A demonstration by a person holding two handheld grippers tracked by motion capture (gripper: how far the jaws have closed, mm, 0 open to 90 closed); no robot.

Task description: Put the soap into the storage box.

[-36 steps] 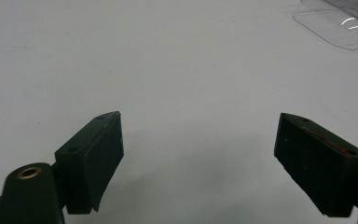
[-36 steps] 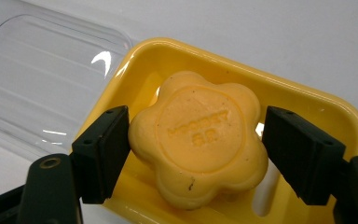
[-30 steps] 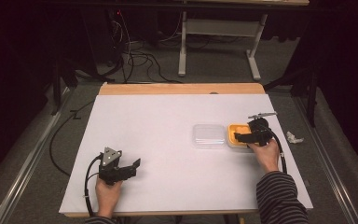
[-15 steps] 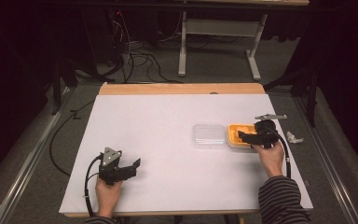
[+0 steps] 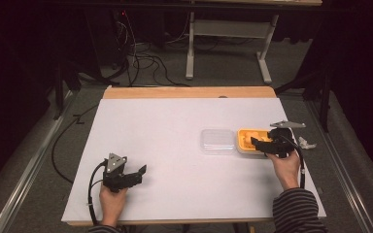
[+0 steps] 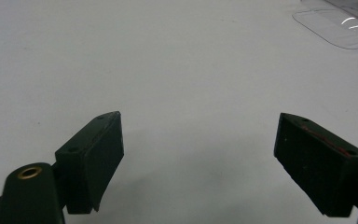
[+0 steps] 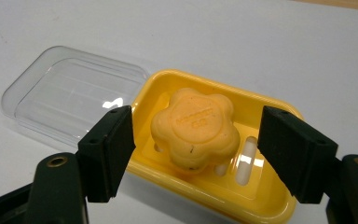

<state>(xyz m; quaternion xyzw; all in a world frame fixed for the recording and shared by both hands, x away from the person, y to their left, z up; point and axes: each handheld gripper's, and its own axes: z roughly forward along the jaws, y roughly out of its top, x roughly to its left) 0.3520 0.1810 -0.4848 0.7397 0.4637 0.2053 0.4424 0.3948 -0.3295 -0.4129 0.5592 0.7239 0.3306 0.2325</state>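
1. So the right gripper (image 7: 196,154) is hovering right over the yellow soap dish (image 7: 265,205), jaws spread wide on either side of the soap (image 7: 195,128) and not touching it yet. Looks to me like the reach-in step just before a grab.

2. Where stuff is: the dish sits near the right edge of the tabletop (image 5: 175,126), about halfway down it. The clear lid (image 5: 217,141) lies flat just beside the dish, on the side toward the middle of the tabletop. The soap sits inside the dish, on the slotted floor.

3. The left gripper (image 5: 137,174) is parked near the front left corner, well apart from all that. Its jaws are wide too and there's nothing between them, just bare white surface.

4. Next move, my guess: lower the right jaws a bit more so the pads straddle the soap's waist, then squeeze and lift straight up. The dish walls are close on both sides, so the jaws need to drop inside the rim without bumping it.

5. Materials: the soap is an orange, flower-shaped puck with rounded lobes and stamped lettering on top that I can't read. It looks matte and waxy, probably slippery under pressure. The dish is glossy hard plastic, rectangular with rounded corners. The lid is thin transparent plastic with shallow ridges.
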